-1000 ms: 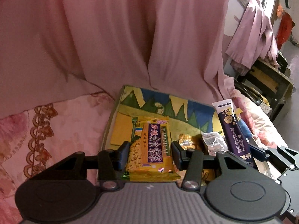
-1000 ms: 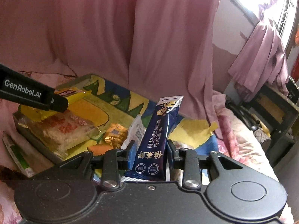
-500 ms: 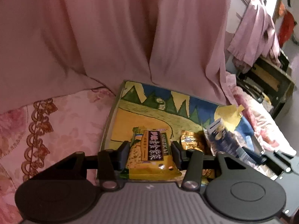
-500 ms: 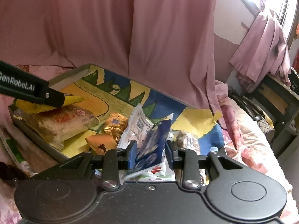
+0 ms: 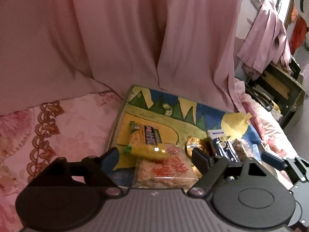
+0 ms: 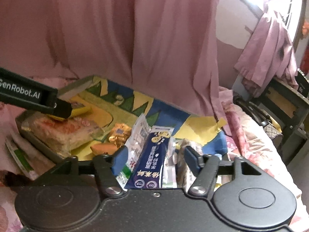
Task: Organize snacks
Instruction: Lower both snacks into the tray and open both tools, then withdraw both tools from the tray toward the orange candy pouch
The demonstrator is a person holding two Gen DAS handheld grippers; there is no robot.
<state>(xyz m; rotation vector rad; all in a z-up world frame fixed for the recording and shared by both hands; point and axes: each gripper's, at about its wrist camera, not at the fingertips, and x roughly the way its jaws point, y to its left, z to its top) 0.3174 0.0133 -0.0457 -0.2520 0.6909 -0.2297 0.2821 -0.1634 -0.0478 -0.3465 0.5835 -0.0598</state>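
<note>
Pink curtain (image 5: pixel 119 38) hangs as the backdrop beyond both grippers, its folds coming down to a floral pink bedspread (image 5: pixel 63 123) that runs off to the left of the left gripper. The shallow tray (image 5: pixel 119 119) with a painted forest scene on its floor lies straight ahead of and below both grippers; every snack seen is in it or at its edge. Clear rice-cracker pack (image 5: pixel 164 172), red print, sits at the tray's near edge directly between the fingers of the left gripper (image 5: pixel 154 156). Yellow biscuit pack (image 5: pixel 146 143) lies flat partly on top of it, just beyond the fingertips, touching neither pad. The left gripper's jaws have just been opening; they stand wide apart and grip nothing. Dark blue stick pack (image 6: pixel 154 158) lies lengthwise in the gap of the right gripper (image 6: pixel 154 154), leaning on a white sachet (image 6: pixel 140 135) toward the left finger, with clear space on either side of it. The right gripper's jaws have just been opening as well; the pads are off the pack and hold nothing. A gold-wrapped sweet (image 6: pixel 117 135) and a small orange pack (image 6: pixel 102 147) rest ahead and left of the right gripper's left finger.
</note>
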